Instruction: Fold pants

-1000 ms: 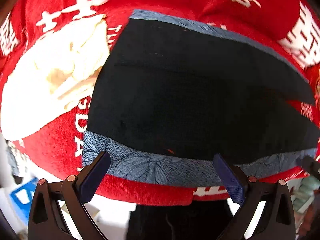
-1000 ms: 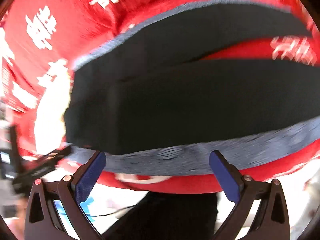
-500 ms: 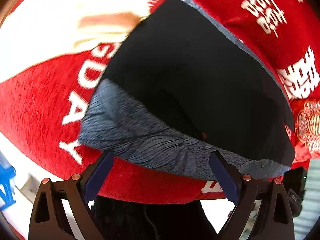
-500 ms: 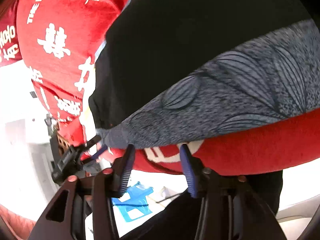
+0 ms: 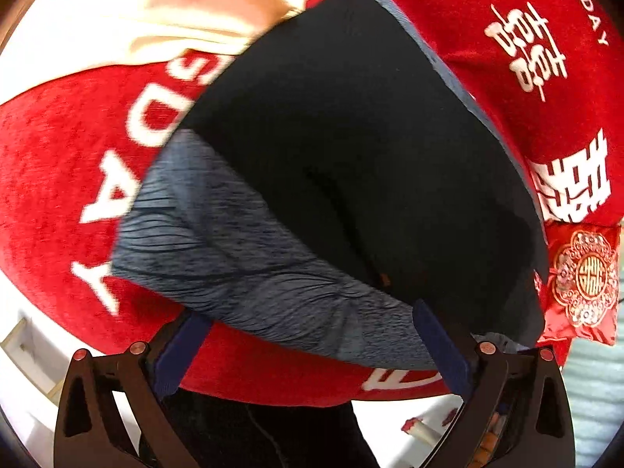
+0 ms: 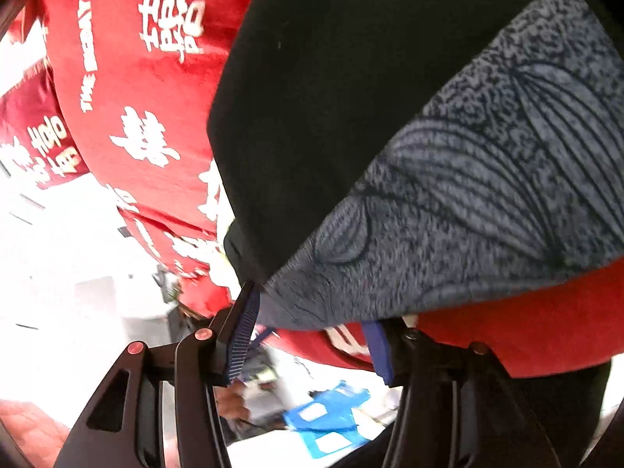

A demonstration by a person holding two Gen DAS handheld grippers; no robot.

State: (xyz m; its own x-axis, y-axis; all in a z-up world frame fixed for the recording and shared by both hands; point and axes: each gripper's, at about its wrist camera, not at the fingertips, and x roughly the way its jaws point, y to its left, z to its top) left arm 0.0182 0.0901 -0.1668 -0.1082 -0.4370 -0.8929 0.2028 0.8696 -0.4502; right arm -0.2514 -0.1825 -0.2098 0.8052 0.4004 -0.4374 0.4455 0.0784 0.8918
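Black pants (image 5: 351, 148) with a grey-blue patterned waistband (image 5: 249, 273) lie flat on a red cloth with white lettering (image 5: 50, 163). My left gripper (image 5: 312, 347) is open, its blue fingertips at the near edge of the waistband, one at each side. In the right wrist view the pants (image 6: 351, 78) and their waistband (image 6: 468, 214) fill the upper right. My right gripper (image 6: 312, 335) is half closed, its fingers on either side of the waistband's left corner; no clamp on the cloth shows.
A cream cloth (image 5: 156, 11) lies beyond the pants at the upper left. A small red embroidered pouch (image 5: 581, 284) sits at the right edge. A blue stool (image 6: 327, 417) stands on the floor below the table edge.
Both grippers have dropped and come in close to the waistband's near edge. The right gripper's fingers have narrowed from wide open and turned toward the waistband's left corner.
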